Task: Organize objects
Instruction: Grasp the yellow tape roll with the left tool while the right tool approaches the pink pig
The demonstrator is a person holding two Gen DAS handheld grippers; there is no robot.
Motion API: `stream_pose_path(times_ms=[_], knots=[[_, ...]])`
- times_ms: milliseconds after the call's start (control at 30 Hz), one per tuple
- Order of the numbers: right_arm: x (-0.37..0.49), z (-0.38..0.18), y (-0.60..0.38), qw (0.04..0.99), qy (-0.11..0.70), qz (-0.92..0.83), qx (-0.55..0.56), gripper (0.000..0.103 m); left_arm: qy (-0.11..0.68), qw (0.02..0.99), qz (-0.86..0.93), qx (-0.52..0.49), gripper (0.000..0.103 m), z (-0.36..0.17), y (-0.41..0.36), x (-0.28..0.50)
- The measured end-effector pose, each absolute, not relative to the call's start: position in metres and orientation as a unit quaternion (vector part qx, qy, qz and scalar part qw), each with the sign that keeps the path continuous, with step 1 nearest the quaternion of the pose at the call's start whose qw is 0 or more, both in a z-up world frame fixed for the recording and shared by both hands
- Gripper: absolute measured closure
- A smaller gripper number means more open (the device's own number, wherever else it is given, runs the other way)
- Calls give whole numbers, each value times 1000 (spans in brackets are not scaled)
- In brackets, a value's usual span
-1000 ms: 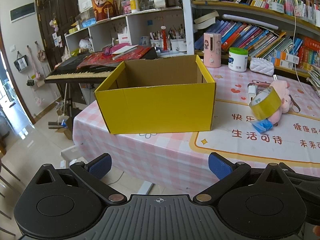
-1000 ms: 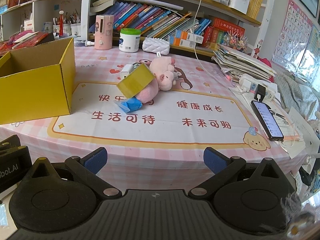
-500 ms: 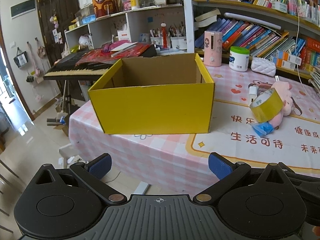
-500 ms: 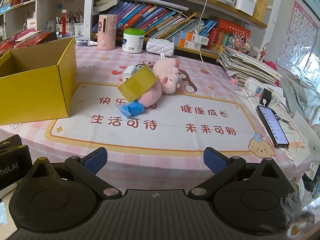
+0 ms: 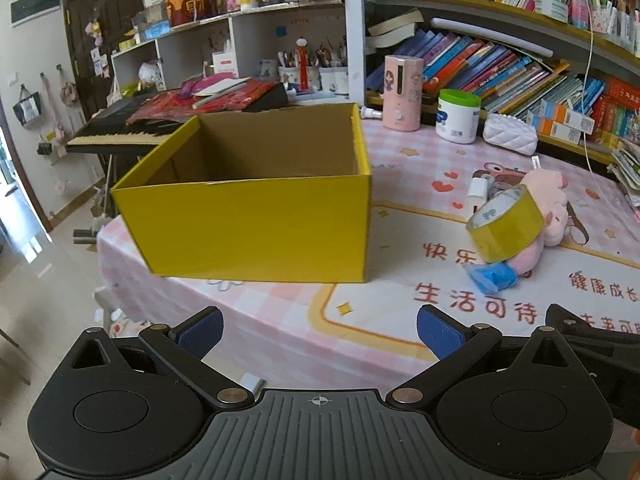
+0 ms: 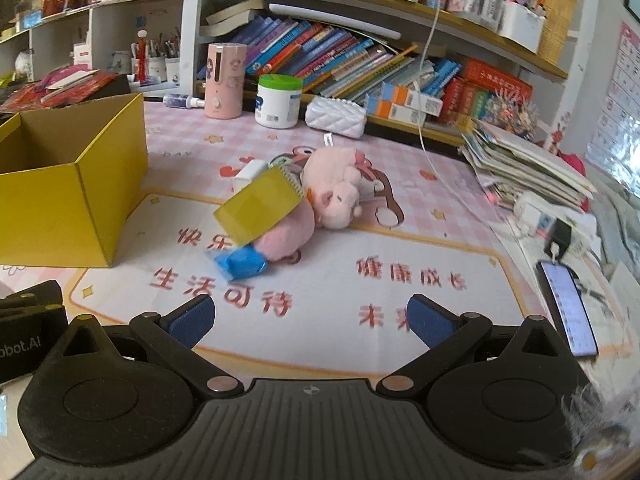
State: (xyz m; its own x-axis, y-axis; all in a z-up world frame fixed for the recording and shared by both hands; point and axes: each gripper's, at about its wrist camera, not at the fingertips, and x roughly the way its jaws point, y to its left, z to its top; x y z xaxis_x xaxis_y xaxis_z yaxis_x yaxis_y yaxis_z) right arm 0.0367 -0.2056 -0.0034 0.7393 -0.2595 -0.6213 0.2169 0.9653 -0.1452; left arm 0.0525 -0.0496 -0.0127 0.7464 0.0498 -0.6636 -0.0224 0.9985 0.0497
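Observation:
An open yellow cardboard box (image 5: 256,224) (image 6: 68,196) stands on the table's left side, and what shows of its inside is bare. Right of it lies a pink plush pig (image 6: 332,196) (image 5: 548,200) with a yellow tape roll (image 6: 260,208) (image 5: 506,224) leaning on it and a small blue packet (image 6: 242,264) (image 5: 492,274) at its foot. A white charger (image 6: 250,174) sits behind the roll. My left gripper (image 5: 318,330) is open near the table's front edge, facing the box. My right gripper (image 6: 310,320) is open over the mat, short of the pig.
A pink-checked tablecloth with a printed mat (image 6: 400,256) covers the table. At the back stand a pink dispenser (image 6: 224,80), a white jar (image 6: 278,100) and a white quilted pouch (image 6: 336,116). A phone (image 6: 568,304) and stacked papers (image 6: 520,164) lie right. Bookshelves rise behind; a keyboard (image 5: 132,124) is left.
Both grippers have moved forward toward the table, so the box, pig and tape roll look nearer. The right view is slightly blurred from motion. Nothing on the table has moved.

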Motion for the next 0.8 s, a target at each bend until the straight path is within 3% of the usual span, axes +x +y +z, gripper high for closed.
stream_pose_path(times_ms=[800], knots=[[99, -8, -320, 944, 321, -72, 6, 9, 349, 937, 2, 0, 1, -16, -140, 87]])
